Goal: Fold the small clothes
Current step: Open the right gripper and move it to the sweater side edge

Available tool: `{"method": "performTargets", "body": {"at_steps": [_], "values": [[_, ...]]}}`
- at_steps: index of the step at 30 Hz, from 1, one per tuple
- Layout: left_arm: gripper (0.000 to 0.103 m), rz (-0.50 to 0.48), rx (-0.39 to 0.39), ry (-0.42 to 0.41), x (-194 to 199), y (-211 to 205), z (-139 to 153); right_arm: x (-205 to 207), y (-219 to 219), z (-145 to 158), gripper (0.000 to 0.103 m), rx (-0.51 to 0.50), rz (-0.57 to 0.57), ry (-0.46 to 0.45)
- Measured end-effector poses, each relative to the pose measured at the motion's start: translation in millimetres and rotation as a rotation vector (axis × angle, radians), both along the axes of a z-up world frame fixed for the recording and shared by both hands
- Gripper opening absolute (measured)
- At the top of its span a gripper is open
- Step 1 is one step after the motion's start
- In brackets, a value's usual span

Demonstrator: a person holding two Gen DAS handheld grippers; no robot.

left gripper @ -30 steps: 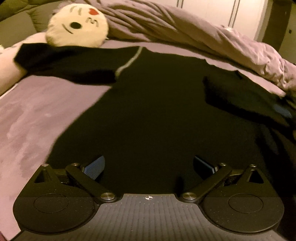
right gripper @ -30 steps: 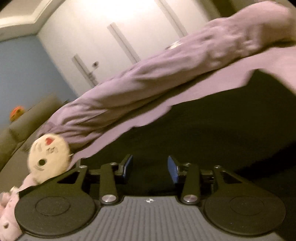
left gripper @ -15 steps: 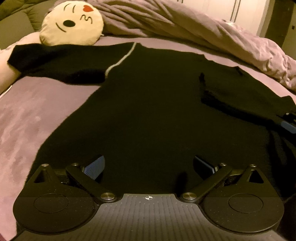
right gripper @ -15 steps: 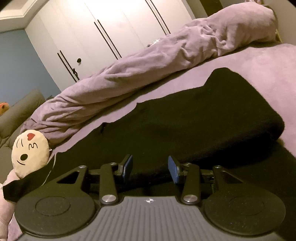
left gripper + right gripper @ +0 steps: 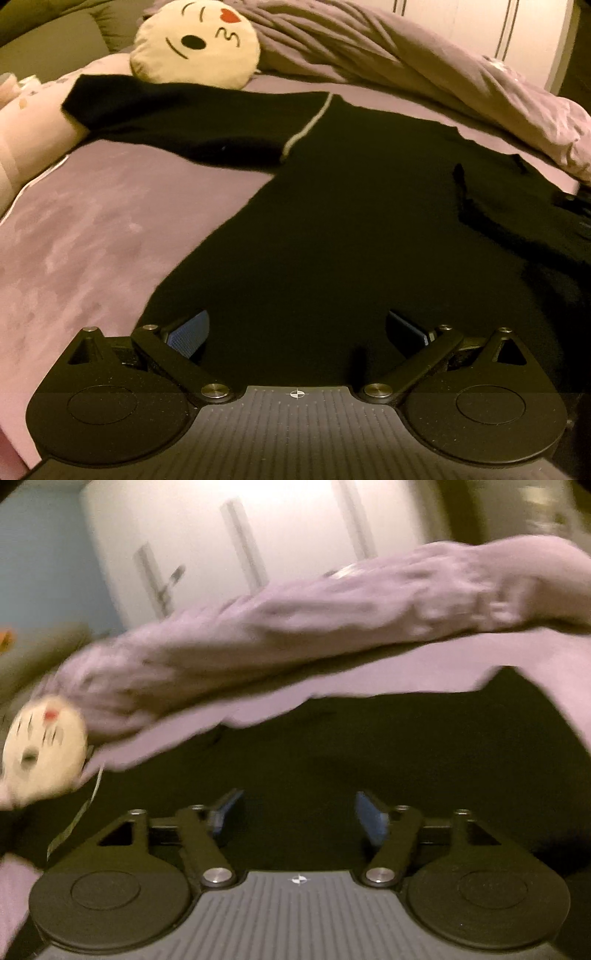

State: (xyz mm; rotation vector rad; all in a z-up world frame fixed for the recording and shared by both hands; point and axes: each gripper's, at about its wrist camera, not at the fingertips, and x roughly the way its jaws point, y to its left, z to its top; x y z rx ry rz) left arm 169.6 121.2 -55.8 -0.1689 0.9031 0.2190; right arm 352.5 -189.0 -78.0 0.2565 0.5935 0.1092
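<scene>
Lying flat on the purple bed (image 5: 92,229) is one black garment (image 5: 332,229), with one sleeve (image 5: 177,110) stretched out toward the left, a pale seam line (image 5: 306,127) at its shoulder, and the other sleeve (image 5: 517,206) folded in over the body at the right. One round emoji cushion (image 5: 195,40) rests at the head of the bed, touching the outstretched sleeve's upper edge. One bunched purple duvet (image 5: 406,62) runs along the far side, with white wardrobe doors (image 5: 258,535) behind it.

Two grippers are in play. The left gripper (image 5: 295,332) hovers over the garment's lower part with its fingers (image 5: 188,332) spread wide and nothing between them. The right gripper (image 5: 299,816) is over the black fabric too; its fingers (image 5: 371,819) are released, with no cloth pinched between the blue pads.

Compared with a second ago, the right fingers have just been opening and now stand clearly wider apart. The right wrist view has swung and is heavily blurred, where half a second ago it was sharp and showed the folded sleeve lying across the body. The left wrist view has shifted so the cushion and the outstretched sleeve sit further right in it. The garment itself lies as it did half a second ago.
</scene>
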Motion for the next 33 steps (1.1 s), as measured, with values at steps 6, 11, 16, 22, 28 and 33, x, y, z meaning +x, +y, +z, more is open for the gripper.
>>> {"method": "performTargets", "body": {"at_steps": [6,11,16,22,28,33], "values": [[0.103,-0.007,-0.012,0.024,-1.4,5.1,-6.4,3.8,59.3,-18.0,0.071,-0.188,0.211,0.01],[0.103,-0.032,-0.008,0.019,-4.9,1.1,-11.3,-1.0,89.5,-40.1,0.071,-0.46,0.284,0.019],[0.103,-0.061,-0.006,0.026,-3.7,-5.7,-14.4,9.6,110.3,-47.2,0.058,-0.577,0.327,0.012],[0.103,-0.057,-0.034,0.032,-3.7,-3.8,-11.1,-3.1,113.7,-39.0,0.06,-0.553,0.412,0.02],[0.103,-0.068,-0.017,0.041,-0.6,-10.4,-13.0,-5.3,105.1,-43.8,0.067,-0.577,0.377,0.007],[0.103,-0.078,-0.021,0.049,2.2,-16.1,-13.7,8.0,115.1,-48.1,0.049,-0.625,0.362,-0.01]]}}
